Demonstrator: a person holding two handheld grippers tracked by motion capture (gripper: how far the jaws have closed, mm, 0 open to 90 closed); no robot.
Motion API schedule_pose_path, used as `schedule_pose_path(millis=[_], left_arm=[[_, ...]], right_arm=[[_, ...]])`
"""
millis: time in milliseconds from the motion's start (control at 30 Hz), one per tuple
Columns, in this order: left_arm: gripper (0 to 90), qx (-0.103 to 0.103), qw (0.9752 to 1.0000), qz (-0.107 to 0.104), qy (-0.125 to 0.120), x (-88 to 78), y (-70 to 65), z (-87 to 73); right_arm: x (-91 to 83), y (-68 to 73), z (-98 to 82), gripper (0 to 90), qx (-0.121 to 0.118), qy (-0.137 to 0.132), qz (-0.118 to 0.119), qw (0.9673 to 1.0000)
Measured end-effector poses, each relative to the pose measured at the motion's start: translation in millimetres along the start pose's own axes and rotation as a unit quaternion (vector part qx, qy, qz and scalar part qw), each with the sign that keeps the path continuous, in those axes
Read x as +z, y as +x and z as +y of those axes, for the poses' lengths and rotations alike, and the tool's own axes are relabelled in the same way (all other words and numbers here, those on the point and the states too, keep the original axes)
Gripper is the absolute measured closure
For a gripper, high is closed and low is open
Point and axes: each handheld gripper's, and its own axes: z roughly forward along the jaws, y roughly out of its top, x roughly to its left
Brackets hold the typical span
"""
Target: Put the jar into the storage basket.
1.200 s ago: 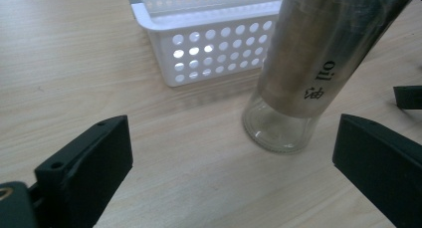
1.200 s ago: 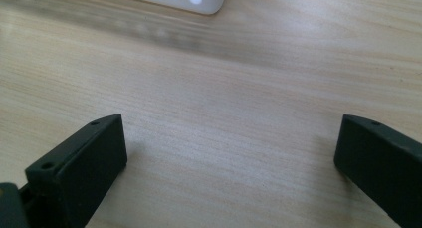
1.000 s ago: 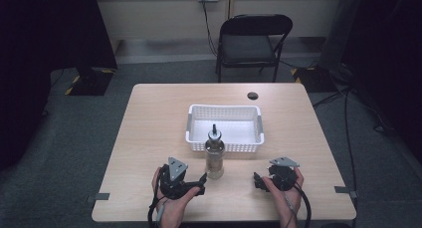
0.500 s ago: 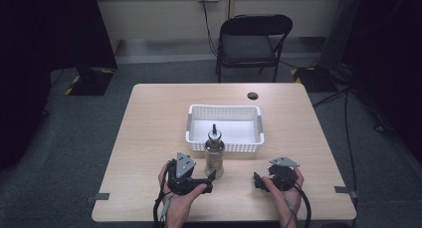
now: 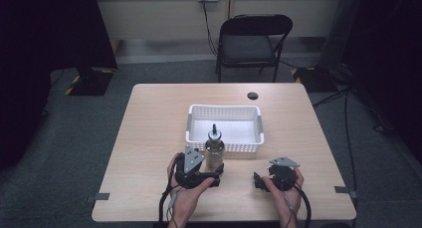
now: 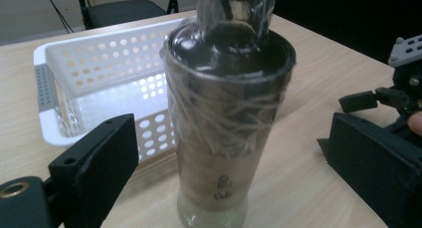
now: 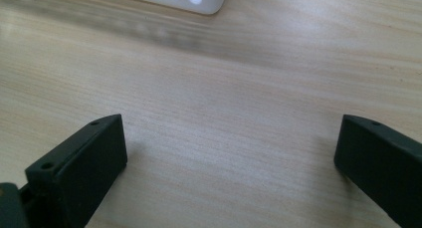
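High view: light wood table [image 5: 149, 138] on grey carpet, black folding chair [image 5: 251, 44] behind, white basket [image 5: 199, 119] mid-table; bottle [image 5: 214, 149] upright just before basket.
Left gripper view: left gripper [image 6: 229, 153] jaws closing either side of bottle, gaps visible.
Right gripper view: right gripper [image 7: 231, 153] jaws apart over bare wood.

White perforated basket [image 5: 225, 119], tan woodgrain table [image 5: 149, 138], black tools

The left tongs [image 5: 217, 172] are moving in from the near left toward the glass bottle [image 5: 214, 151], which is now standing between their jaws. The jaws are closing around the bottle, with a gap showing on each side in the left gripper view.
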Motion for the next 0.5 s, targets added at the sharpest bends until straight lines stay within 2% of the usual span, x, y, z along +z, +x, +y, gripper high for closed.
schedule_pose_path(millis=[67,233,333,433,467,500], left_arm=[[6.7,0.000,0.9999,-0.010,-0.002,6.2,1.2,1.0],[10.1,0.005,0.9999,-0.009,0.004,16.1,4.6,4.2],[14.6,0.009,0.9998,-0.014,0.006,19.4,5.5,5.0],[21.9,0.023,0.9997,-0.002,0.002,23.4,4.3,4.7],[22.5,0.024,0.9997,-0.003,0.006,24.5,4.6,4.7],[24.3,0.023,0.9996,-0.013,0.008,26.2,5.3,4.4]], right_arm=[[0.0,0.0,0.0,0.0,0.000,0.000,0.000,1.0000],[0.0,0.0,0.0,0.0,0.000,0.000,0.000,1.0000],[0.0,0.0,0.0,0.0,0.000,0.000,0.000,1.0000],[0.0,0.0,0.0,0.0,0.000,0.000,0.000,1.0000],[0.0,0.0,0.0,0.0,0.000,0.000,0.000,1.0000],[0.0,0.0,0.0,0.0,0.000,0.000,0.000,1.0000]])
